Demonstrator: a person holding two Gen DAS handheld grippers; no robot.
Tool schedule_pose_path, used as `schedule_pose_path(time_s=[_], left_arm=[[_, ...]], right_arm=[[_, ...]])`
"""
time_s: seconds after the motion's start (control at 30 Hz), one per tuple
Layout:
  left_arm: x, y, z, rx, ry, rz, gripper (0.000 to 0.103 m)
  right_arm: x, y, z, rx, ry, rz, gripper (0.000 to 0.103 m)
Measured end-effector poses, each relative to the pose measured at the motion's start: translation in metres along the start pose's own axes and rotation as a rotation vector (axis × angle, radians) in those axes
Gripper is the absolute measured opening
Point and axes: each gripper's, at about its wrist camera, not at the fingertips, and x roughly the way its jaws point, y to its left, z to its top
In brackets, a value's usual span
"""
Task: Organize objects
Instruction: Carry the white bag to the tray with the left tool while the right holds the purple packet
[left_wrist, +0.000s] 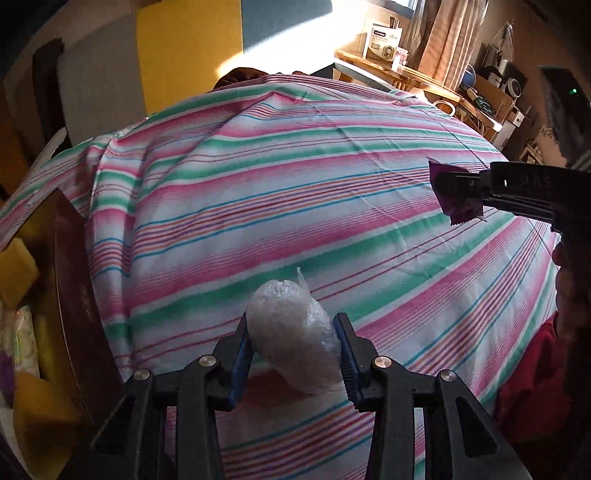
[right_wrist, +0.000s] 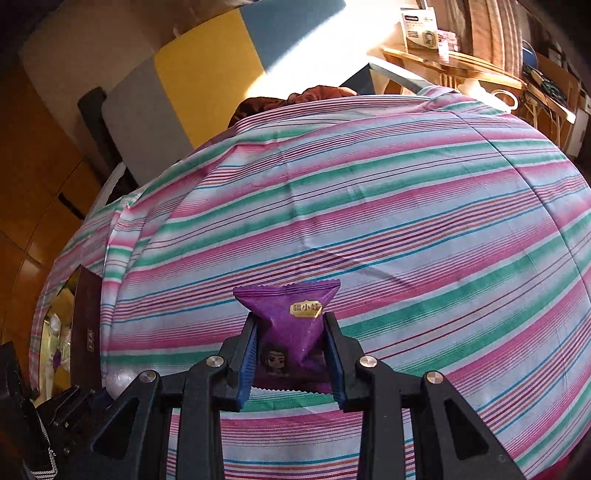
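While angled down, left tool (left_wrist: 293, 356) (clamping wrapped bundle (left_wrist: 295, 334))

The cloth (left_wrist: 295, 184) over the surface was striped in pink, green and white, with thin blue and red lines between the bands. The left hand-held gripper (left_wrist: 295, 354) was black with blue pads (left_wrist: 242, 350) and silver screws; the bundle (left_wrist: 295, 332) between them was cloudy white, wrapped in clear film. The right hand-held gripper (right_wrist: 291, 354) had the same black and blue. Its packet (right_wrist: 291, 314) was purple with a gold label and a small dark-haired cartoon figure. The box (left_wrist: 74, 295) at the left was dark maroon. Behind stood panels (right_wrist: 207, 74) of yellow, blue and grey.
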Motion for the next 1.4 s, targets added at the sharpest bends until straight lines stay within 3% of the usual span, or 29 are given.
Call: schedule_pose_path(time_s=[0.2,0.47,0.9,1.1,1.4], left_arm=[[-0.001,0.004,-0.013,-0.019,-0.056,0.013,0.043],[0.000,0.007,-0.015,-0.033,-0.072,-0.007,0.043],[-0.004,0.007,-0.016,-0.024,-0.083,-0.001,0.040],[-0.031,0.003,-0.016,0.000,-0.141,0.002,0.039],[-0.105,0.024,-0.020,-0.014,-0.283,0.026,0.040]], right_arm=[[0.016,0.022,-0.010,-0.102,0.051,-0.044,0.032],[0.042,0.023,-0.018,-0.125,0.133,-0.106,0.032],[0.044,0.012,-0.018,-0.094,0.150,-0.068,0.033],[0.047,0.014,-0.020,-0.104,0.147,-0.066,0.033],[0.047,0.020,-0.025,-0.166,0.116,-0.098,0.034]])
